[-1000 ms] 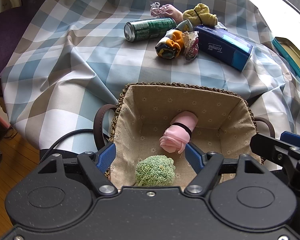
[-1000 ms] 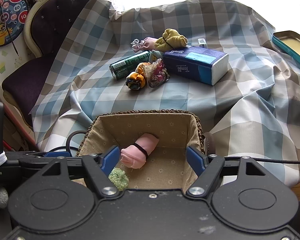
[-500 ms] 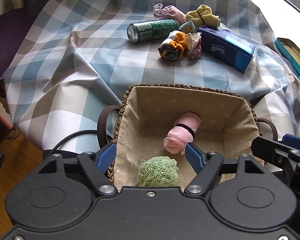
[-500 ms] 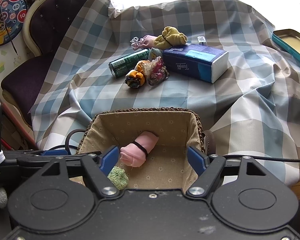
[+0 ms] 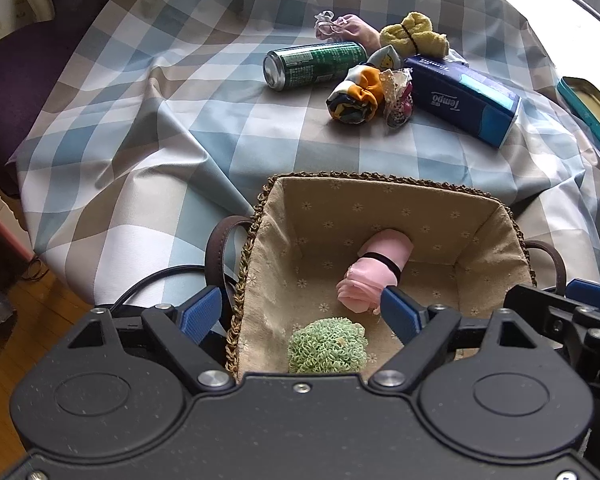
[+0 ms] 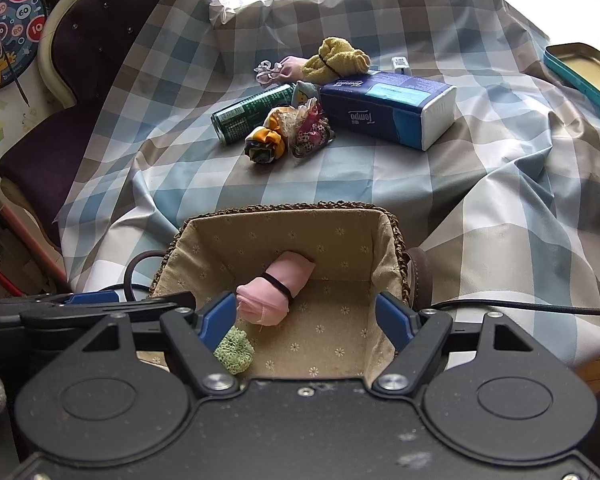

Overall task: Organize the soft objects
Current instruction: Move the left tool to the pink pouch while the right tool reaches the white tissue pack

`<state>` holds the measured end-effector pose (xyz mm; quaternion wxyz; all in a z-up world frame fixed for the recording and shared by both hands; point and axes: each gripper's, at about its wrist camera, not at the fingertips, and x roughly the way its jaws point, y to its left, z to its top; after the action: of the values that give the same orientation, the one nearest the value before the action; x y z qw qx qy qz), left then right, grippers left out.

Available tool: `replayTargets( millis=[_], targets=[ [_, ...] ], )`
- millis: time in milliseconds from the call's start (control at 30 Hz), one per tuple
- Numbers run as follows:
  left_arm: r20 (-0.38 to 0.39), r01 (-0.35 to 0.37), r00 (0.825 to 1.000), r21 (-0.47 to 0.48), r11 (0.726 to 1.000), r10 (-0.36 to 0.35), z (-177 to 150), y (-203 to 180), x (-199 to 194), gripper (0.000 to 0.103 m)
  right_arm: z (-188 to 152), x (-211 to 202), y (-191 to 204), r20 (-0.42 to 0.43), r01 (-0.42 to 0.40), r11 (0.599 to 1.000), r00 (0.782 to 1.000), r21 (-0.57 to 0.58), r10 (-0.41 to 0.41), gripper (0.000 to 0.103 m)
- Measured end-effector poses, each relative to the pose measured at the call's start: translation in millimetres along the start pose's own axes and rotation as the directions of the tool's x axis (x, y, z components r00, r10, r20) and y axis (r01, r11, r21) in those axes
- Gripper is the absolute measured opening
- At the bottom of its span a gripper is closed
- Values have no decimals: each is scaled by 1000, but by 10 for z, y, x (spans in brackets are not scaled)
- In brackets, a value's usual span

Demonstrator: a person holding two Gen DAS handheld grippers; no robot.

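**A:** Stock check, nearest first. Tongs?

**B:** Left tongs: spread wide, nothing between them, held over the basket's near edge. Right tongs: likewise spread and empty, above the same basket.

**A:** Basket contents?

**B:** One woven basket with floral fabric lining and dark strap handles, at the near edge of the table. Inside: one green looped scrunchie, fluffy, by the near wall; one pink rolled cloth, bound with a black band, lying on the floor of the basket towards its far wall. Two soft items stowed.

**A:** Outstanding?

**B:** Farther back on the checked tablecloth, well apart from the basket: one orange-and-navy scrunchie; touching it, one pale floral scrunchie. Beyond those, one pale pink pouch with drawstring and one yellow cloth bundle, tied in the middle. Four soft items to collect, so I judge about a third done.

**A:** Non-soft items?

**B:** One green can on its side; one blue tissue pack. Presumably they stay.
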<state>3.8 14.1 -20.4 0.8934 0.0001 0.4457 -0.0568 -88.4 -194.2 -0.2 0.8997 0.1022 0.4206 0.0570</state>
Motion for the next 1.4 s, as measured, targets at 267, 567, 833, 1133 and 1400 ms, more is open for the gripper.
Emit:
replayTargets(
  millis=[267,567,833,1133,1400],
  targets=[
    [18,-23,1000,16,1000,22,67,1,29,85,90,163,-61,-21,39,999,999,2,-39,79],
    [65,-47,997,49,998,43,358,17,129,93,417,340,-160,-1,74,997,997,-9,-74,88],
    [129,-54,991,65,996,45,791,37,224,95,903,493,-285,41,84,996,996,7,-85,91],
    [152,-66,987,84,994,52,1268,60,472,97,1451,680,-388,103,104,995,989,7,-104,94],
    [178,-84,982,99,991,66,1630,45,636,97,2051,932,-587,163,127,988,977,90,-140,94]
  ],
)
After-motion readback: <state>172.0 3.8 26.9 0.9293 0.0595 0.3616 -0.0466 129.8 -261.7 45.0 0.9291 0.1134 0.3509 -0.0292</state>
